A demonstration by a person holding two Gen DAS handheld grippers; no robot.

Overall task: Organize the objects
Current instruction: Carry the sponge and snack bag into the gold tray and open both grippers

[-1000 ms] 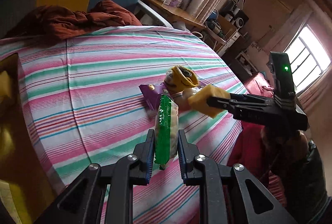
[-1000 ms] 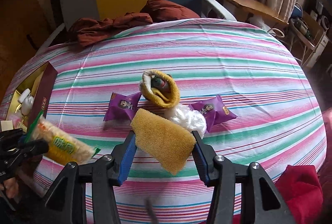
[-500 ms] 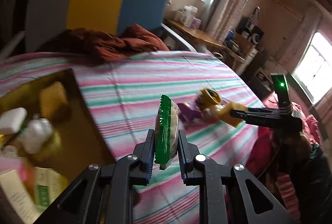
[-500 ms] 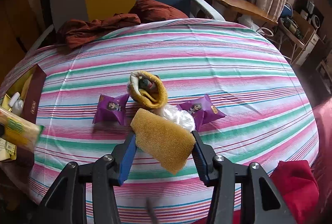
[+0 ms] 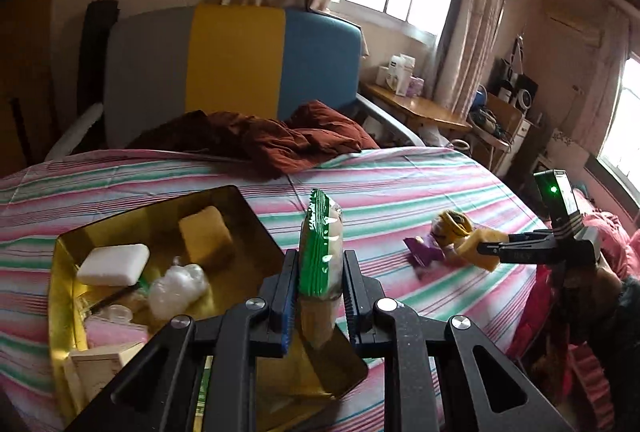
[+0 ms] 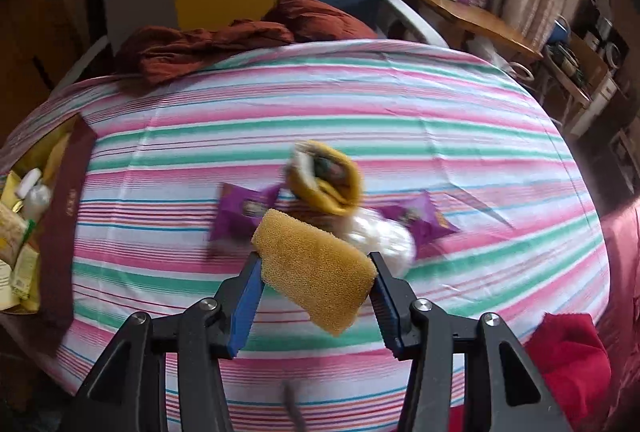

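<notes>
Left gripper point(image 5: 320, 288), jaws pinching green snack pack point(image 5: 320, 252), swung from bed centre to over gold box point(image 5: 64, 252) at left edge: drop next. Right gripper point(image 6: 316, 292) still clamps yellow sponge point(image 6: 316, 272).

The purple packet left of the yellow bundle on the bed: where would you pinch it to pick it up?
Likely from above, across the narrow middle of the purple snack packet. It lies flat on the striped sheet, its left side free; its right end nears the yellow bundle.

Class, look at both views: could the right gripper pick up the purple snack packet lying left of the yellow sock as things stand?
Probably not yet: the right gripper is shut on a yellow sponge, though the purple snack packet lies uncovered.
</notes>
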